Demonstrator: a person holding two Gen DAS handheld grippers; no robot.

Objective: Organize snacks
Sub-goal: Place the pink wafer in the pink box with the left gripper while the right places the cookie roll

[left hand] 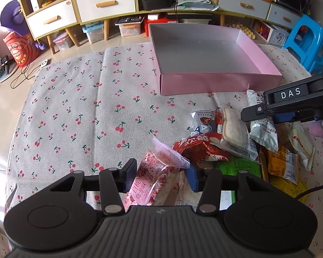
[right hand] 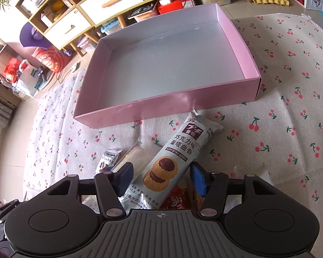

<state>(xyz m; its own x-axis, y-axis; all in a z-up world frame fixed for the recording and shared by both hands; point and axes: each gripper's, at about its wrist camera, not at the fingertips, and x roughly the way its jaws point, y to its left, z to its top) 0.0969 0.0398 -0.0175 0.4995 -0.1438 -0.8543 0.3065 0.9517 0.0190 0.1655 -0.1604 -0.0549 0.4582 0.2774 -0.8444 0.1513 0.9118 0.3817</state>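
An empty pink box [left hand: 219,81] [right hand: 161,109] stands on the cherry-print cloth. A pile of snack packets [left hand: 236,146] lies in front of it. My left gripper [left hand: 160,177] is open, its jaws on either side of a pink strawberry snack packet [left hand: 155,176] without pressing on it. My right gripper [right hand: 161,177] is open, its jaws around a pale blue chocolate tart cookie packet [right hand: 172,157]; it shows from the side in the left wrist view [left hand: 260,109]. A red packet [left hand: 202,148] and a truffle packet [left hand: 202,118] lie between them.
The cherry-print cloth [left hand: 86,107] covers the surface. Behind it stand a shelf unit with white drawers [left hand: 105,4], storage bins on the floor and a blue stool [left hand: 308,43]. Orange and green packets [left hand: 284,163] lie at the right of the pile.
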